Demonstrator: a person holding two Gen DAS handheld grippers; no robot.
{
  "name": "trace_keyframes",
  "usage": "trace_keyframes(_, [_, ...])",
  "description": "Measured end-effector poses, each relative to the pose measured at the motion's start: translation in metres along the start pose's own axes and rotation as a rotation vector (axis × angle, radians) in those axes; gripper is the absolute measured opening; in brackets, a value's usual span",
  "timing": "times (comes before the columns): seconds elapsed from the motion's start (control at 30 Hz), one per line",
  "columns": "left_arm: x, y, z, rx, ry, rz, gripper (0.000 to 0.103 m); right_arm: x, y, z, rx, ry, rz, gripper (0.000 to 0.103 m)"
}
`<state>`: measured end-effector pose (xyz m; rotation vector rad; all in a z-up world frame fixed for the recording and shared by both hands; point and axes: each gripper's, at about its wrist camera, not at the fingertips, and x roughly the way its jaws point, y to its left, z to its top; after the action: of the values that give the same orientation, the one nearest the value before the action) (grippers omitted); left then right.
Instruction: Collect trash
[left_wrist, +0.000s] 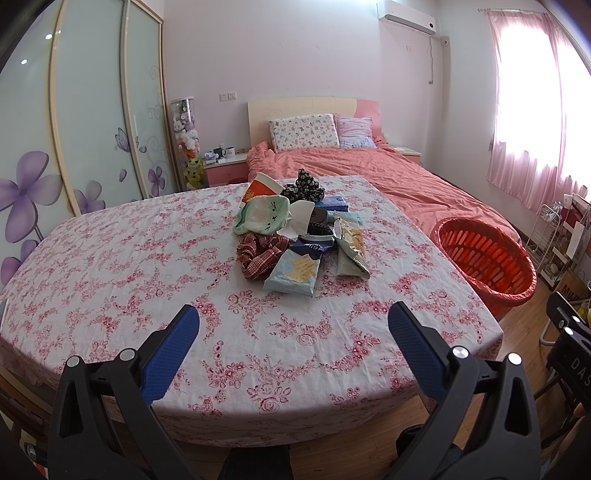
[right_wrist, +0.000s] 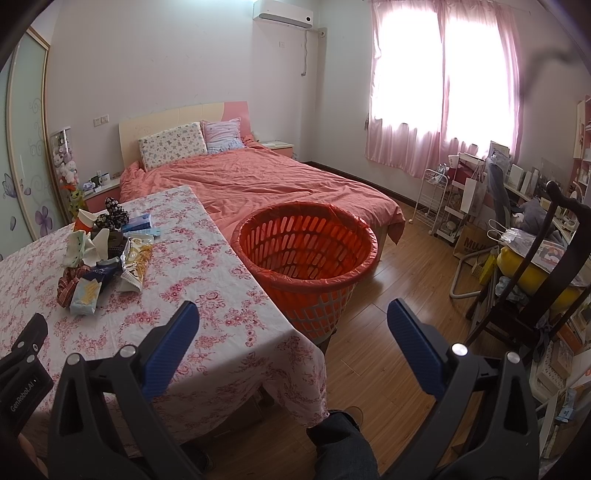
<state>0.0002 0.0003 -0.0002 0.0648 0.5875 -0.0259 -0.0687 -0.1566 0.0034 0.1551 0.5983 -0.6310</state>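
Both my grippers are spread wide with nothing in them: the left gripper (left_wrist: 293, 325) hangs over the near edge of the floral tablecloth (left_wrist: 129, 266), the right gripper (right_wrist: 293, 321) over the table's right edge and the wood floor (right_wrist: 399, 280). Trash pile (left_wrist: 295, 232) sits far-center on the table, with a crisp packet (left_wrist: 351, 247), a light blue snack wrapper (left_wrist: 295, 273) and crumpled tissue (left_wrist: 299, 218) mixed with fabric bits. Red-lined orange basket (right_wrist: 306, 251) stands just right of the table, in front of the bed (right_wrist: 273, 177).
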Motion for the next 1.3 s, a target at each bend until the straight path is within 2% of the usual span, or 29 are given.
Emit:
trace_keyframes(0.37, [0.000,0.000,0.000,0.000,0.001,0.002,0.101,0.002,-0.002,0.000,0.000,0.001,0.000,0.099])
trace_keyframes(0.5, [0.004,-0.002,-0.003,-0.001,0.004,0.025,0.101,0.006,0.000,0.000,-0.002,0.005,-0.004,0.099])
trace_keyframes(0.73, [0.032,0.028,0.004,-0.044,0.033,0.065,0.101,0.032,0.011,0.009,-0.003,0.020,0.047,0.099])
trace_keyframes(0.93, [0.065,0.062,0.019,-0.095,0.070,0.092,0.101,0.069,0.045,0.018,-0.028,0.049,0.122,0.099])
trace_keyframes(1.07, [0.084,0.071,0.028,-0.072,0.074,0.088,0.101,0.094,0.073,0.026,-0.038,0.072,0.194,0.099])
trace_keyframes(1.3, [0.124,0.077,0.038,-0.029,0.122,0.076,0.101,0.146,0.132,0.039,-0.074,0.171,0.309,0.080])
